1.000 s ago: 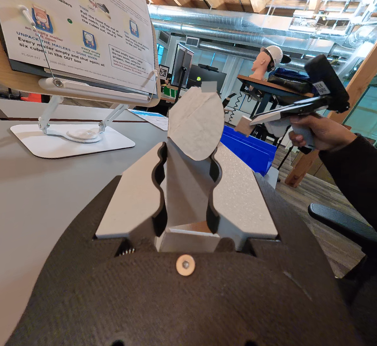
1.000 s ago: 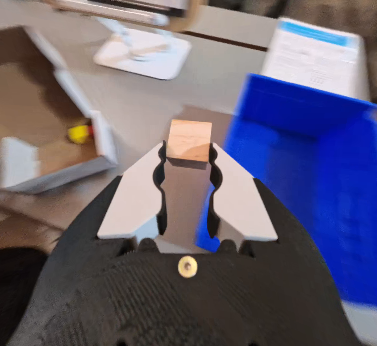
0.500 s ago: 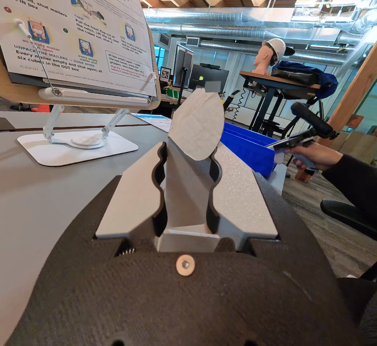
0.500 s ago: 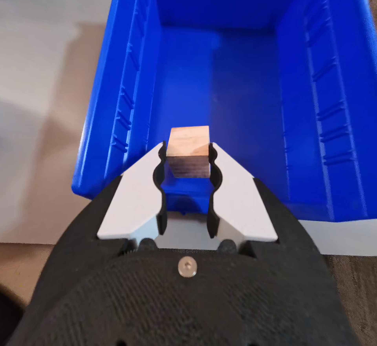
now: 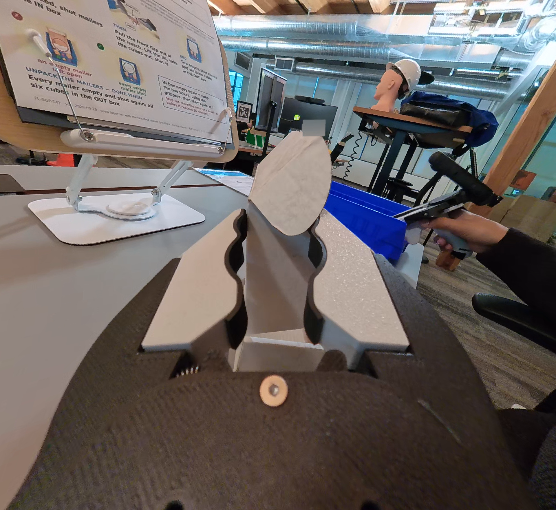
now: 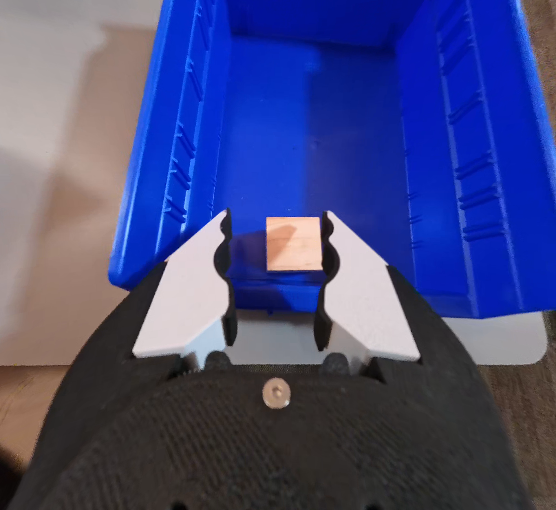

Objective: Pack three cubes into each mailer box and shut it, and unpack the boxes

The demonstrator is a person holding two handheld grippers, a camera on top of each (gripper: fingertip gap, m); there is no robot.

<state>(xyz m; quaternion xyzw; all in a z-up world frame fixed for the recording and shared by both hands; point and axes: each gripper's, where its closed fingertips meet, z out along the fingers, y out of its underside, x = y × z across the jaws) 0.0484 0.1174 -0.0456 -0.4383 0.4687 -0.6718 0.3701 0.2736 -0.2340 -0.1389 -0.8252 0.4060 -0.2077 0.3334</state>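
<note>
The left tool [image 5: 278,224] has its grey fingers drawn close, pinching a flap between them, while the right tool [image 6: 275,218], gripped by a dark-sleeved hand [image 5: 463,232], points downward with fingers spread apart.

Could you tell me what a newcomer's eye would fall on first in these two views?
First the blue bin, filling the right wrist view, with one wooden cube lying on its floor below the open right tongs. Next, the left tongs shut on a white mailer box flap standing upright above the grey table.

office/lab | exposed ducts [image 5: 346,29] | monitors [image 5: 272,98] | standing desk [image 5: 412,124] | mannequin head [image 5: 397,83]
</note>
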